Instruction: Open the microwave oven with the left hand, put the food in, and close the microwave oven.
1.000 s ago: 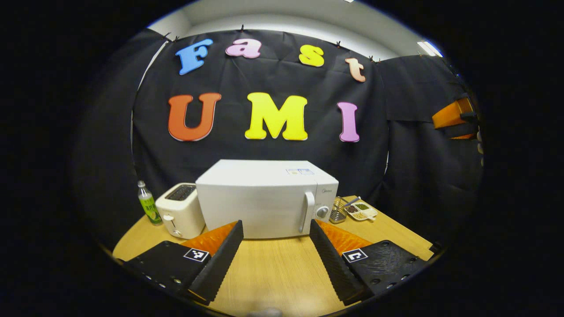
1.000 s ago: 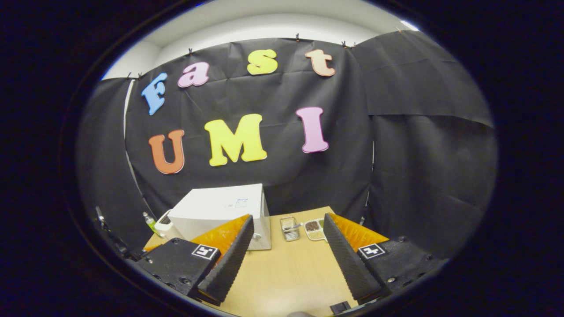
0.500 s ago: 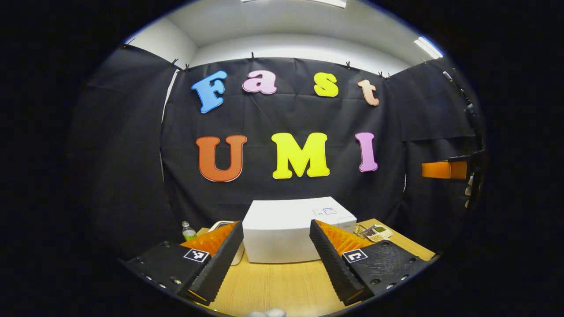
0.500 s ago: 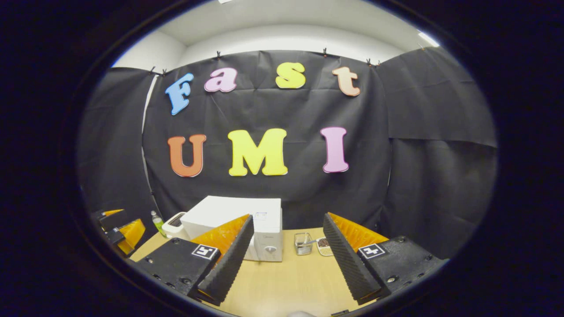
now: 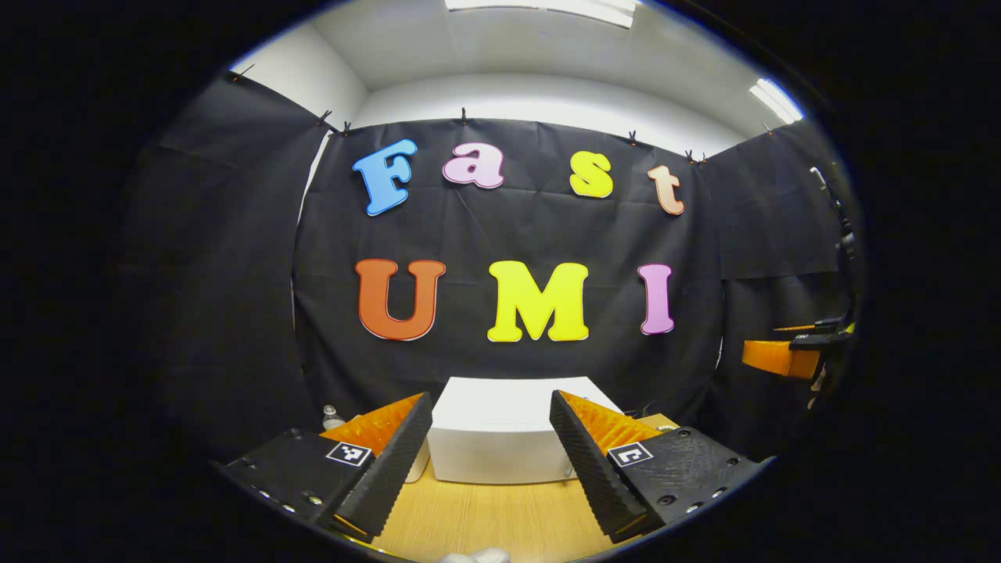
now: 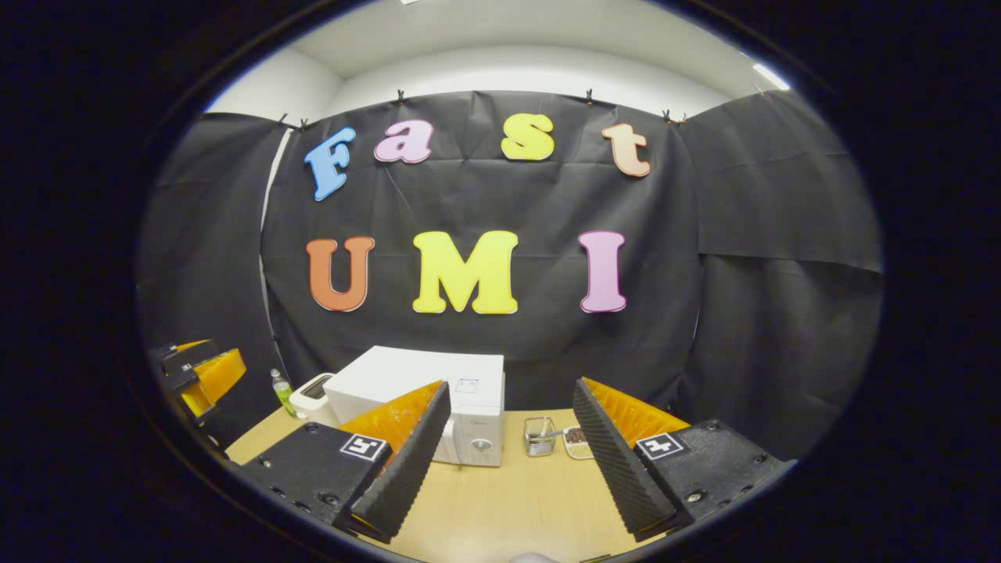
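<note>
My left gripper (image 5: 491, 453) is spread wide and empty; my right gripper (image 6: 512, 461) likewise. The microwave oven (image 6: 438, 391) sits on the table (image 6: 508, 508) at 12 o'clock, door closed. Judged rigid and heavy; its smooth door handle, hidden here, is the hold. The food tray (image 6: 577, 442), at 1 o'clock, looks light and spillable: grip its rim.

Even, bright overhead light from ceiling panels (image 5: 539, 9); strip (image 5: 774, 98) slightly blown out. Both views sharp at centre, heavy fisheye bending near edges. Soft shadows on table (image 6: 508, 500). No motion blur; black cloth absorbs glare.
</note>
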Demonstrator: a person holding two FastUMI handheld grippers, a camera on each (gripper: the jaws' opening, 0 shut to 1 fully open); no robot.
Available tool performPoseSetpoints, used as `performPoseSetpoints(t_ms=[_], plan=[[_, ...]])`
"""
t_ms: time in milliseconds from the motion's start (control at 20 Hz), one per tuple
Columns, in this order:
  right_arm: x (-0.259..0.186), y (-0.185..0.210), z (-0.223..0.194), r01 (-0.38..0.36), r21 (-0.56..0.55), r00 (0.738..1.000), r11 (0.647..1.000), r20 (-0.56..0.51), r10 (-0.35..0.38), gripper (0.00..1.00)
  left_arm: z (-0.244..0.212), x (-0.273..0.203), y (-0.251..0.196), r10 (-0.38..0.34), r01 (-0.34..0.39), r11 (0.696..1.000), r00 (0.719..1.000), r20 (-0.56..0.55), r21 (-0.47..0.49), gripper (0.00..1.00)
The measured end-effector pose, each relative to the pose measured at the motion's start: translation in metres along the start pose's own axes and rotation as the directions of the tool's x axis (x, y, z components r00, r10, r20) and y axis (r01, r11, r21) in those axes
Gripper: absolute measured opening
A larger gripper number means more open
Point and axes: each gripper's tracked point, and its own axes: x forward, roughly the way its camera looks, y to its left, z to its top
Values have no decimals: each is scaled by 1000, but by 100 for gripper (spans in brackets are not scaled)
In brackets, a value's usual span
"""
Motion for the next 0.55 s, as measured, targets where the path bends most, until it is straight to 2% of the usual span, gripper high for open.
performPoseSetpoints(t_ms=[300, 350, 400, 550], plan=[[-3, 1, 3, -6, 9, 1000, 1000, 13, 6, 100, 8, 2, 1, -1, 1, 1000, 1000, 10, 11, 94], [-3, 0, 2, -6, 11, 1000, 1000, 10, 6, 92, 8, 1, -1, -6, 6, 1000, 1000, 9, 8, 94], [-4, 0, 2, -6, 14, 1000, 1000, 11, 6, 100, 9, 1, -1, -9, 9, 1000, 1000, 10, 10, 94], [-4, -2, 1, -9, 28, 1000, 1000, 9, 9, 100, 11, -2, -3, -15, 14, 1000, 1000, 13, 21, 94]])
